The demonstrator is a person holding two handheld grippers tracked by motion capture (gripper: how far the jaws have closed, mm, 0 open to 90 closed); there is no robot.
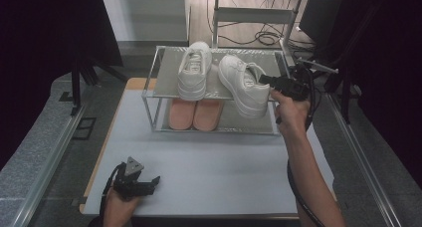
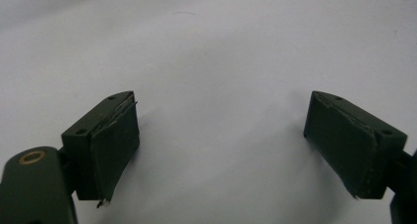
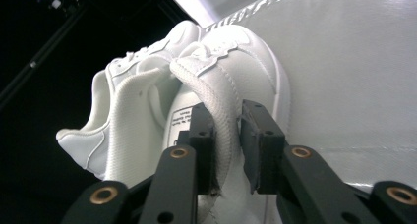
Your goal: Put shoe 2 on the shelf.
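Up on the top shelf of the wire rack (image 1: 152, 94), two white sneakers sit side by side, and the right gripper (image 1: 266, 79) is at the nearer one, the right-hand white sneaker (image 1: 243, 85), which lies angled with its heel poking out over the front edge of the shelf. From the right gripper view the jaws stand on either side of the padded collar of that sneaker (image 3: 223, 116), one pad inside the shoe, one outside. There's a sliver of daylight on the outer pad, so I'd call this a loosening hold rather than a firm clamp; the shoe's weight looks to be on the shelf. The other white sneaker (image 1: 195, 70) rests straight beside it, and a pink pair (image 1: 195, 113) fills the lower shelf.

Down at the near edge of the table (image 1: 209, 167), the left gripper (image 1: 155, 181) rests low with its jaws spread wide over bare tabletop, nothing between them.

My read: this is the placing step, nearly done. The next move calls for clearing the collar without dragging it, because that overhanging heel could tip off the shelf.
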